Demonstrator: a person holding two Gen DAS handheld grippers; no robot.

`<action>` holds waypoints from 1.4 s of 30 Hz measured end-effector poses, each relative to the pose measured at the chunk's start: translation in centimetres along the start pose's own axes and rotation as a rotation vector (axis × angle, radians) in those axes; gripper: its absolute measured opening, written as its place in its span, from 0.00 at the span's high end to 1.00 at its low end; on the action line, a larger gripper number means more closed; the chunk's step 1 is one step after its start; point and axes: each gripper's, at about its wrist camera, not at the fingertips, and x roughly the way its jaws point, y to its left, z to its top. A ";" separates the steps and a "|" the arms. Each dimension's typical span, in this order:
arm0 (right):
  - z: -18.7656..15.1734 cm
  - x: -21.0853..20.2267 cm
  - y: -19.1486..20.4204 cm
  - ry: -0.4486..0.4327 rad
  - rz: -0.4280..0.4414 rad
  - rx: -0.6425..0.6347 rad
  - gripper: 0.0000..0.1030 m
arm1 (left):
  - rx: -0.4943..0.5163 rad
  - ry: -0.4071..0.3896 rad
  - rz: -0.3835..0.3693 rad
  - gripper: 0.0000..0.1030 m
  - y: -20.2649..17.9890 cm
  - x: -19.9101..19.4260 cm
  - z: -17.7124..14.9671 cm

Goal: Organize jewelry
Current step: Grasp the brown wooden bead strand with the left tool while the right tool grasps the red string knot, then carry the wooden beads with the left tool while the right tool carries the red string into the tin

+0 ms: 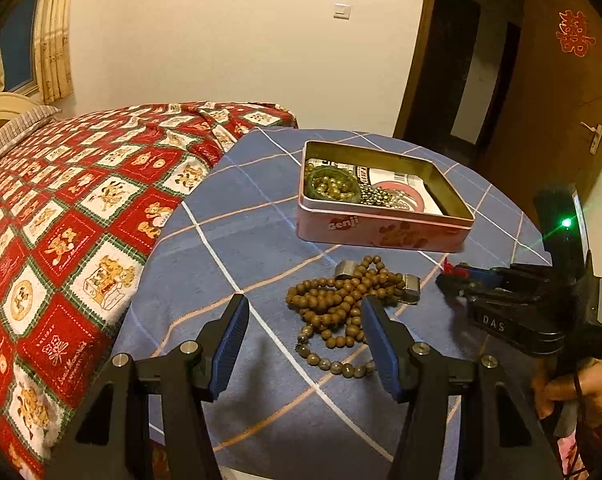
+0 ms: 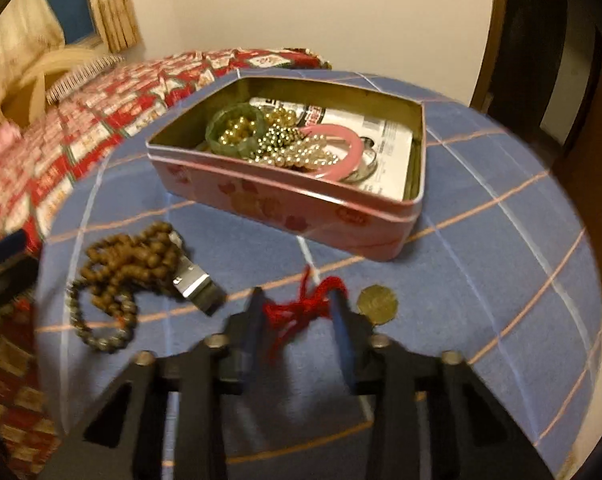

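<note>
On the blue checked tabletop (image 2: 481, 248), the right tool (image 2: 297, 304) had its fingers narrowed around a red cord (image 2: 301, 308) beside a coin (image 2: 378, 304). The left tool (image 1: 305, 320) hung open, empty, over brown beads (image 1: 341, 300), near the pink tin (image 1: 381, 236).

Counter cloth (image 1: 229, 240) is a dusty blue with thin white and peach lines crossing in a big check; the tin (image 1: 381, 232) on it is pink with red and orange blotches and a dull gold inside; in it there's a green bangle (image 2: 237, 132), a pink bangle (image 2: 341, 152), gold and pearly-white beads; the wooden beads (image 1: 337, 300) are brown; the cord (image 2: 301, 308) is bright red, with a brassy coin (image 2: 378, 303) beside it; bedspread (image 1: 61, 220) is red-and-white squares with little orange animals; claw pads (image 1: 231, 344) are blue on black.
</note>
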 end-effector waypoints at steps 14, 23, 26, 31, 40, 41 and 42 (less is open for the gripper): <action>0.2 -6.5 -4.1 -0.149 0.181 0.194 0.90 | 0.238 0.053 -0.054 0.43 -4.4 4.4 1.0; 0.1 -7.5 -4.4 -0.164 0.191 0.222 0.90 | 0.260 0.135 -0.015 0.65 -4.8 7.3 0.5; 0.2 -7.4 -4.4 -0.166 0.203 0.233 0.90 | 0.171 0.112 -0.090 0.73 -3.9 6.0 1.2; 0.3 -8.1 -4.6 -0.191 0.214 0.232 0.90 | 0.095 0.032 -0.146 0.73 -2.9 3.0 2.2; 0.2 -8.7 -5.2 -0.215 0.239 0.273 0.89 | -0.017 -0.130 -0.125 0.73 0.3 -2.3 4.0; 0.2 -8.8 -5.2 -0.217 0.246 0.273 0.89 | -0.019 -0.133 -0.119 0.73 0.4 -2.5 4.0; 0.3 -8.9 -5.1 -0.219 0.251 0.274 0.89 | -0.022 -0.132 -0.119 0.73 0.5 -2.6 4.0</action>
